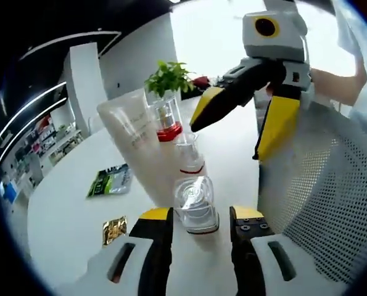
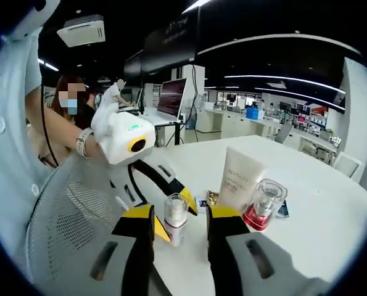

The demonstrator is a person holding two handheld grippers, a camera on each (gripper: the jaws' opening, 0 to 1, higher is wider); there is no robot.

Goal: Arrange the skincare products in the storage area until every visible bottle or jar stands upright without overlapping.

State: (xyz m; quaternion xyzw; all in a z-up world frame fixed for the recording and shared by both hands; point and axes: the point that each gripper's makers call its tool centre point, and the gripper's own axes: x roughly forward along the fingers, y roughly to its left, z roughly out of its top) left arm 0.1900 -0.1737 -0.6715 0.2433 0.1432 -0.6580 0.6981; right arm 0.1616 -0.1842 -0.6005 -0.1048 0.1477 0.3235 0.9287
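Note:
A small clear jar stands on the white table between my left gripper's open jaws, with a slim gap on each side. Behind it are a little bottle with a red band, a clear bottle on a red base and a white tube, all upright. My right gripper hangs open above the red-banded bottle, holding nothing. In the right gripper view, a small white-topped bottle stands between the open jaws of my right gripper. My left gripper also straddles it, near the tube and the red-based bottle.
A green sachet and a gold sachet lie flat on the table to the left. A leafy plant stands behind the bottles. A white mesh chair back presses against the table edge. A person's arm holds the left gripper.

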